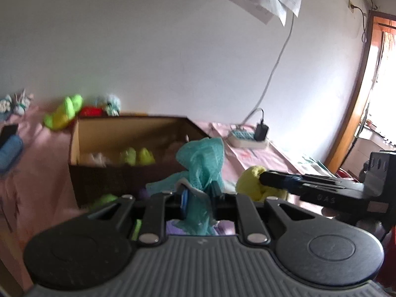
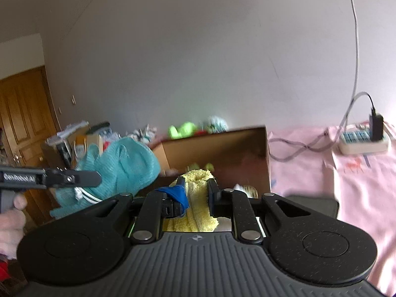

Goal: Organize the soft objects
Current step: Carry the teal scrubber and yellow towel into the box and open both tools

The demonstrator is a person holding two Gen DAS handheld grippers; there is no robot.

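My left gripper point(image 1: 198, 195) is shut on a teal knit cloth point(image 1: 201, 163) and holds it up in front of the open cardboard box point(image 1: 128, 170). The cloth also shows in the right wrist view point(image 2: 121, 170), hanging from the left gripper point(image 2: 96, 177). My right gripper point(image 2: 196, 193) is shut on a yellow towel point(image 2: 198, 205), held near the box point(image 2: 222, 151). In the left wrist view the right gripper point(image 1: 262, 177) pinches the yellow towel point(image 1: 250, 183). Yellow-green soft items point(image 1: 136, 157) lie inside the box.
A pink sheet point(image 2: 346, 185) covers the surface. A white power strip point(image 2: 361, 141) with a black charger sits at the right. A green plush point(image 1: 64, 112), a red item point(image 1: 91, 111) and other soft toys lie behind the box. A blue roll point(image 1: 10, 153) is at the left.
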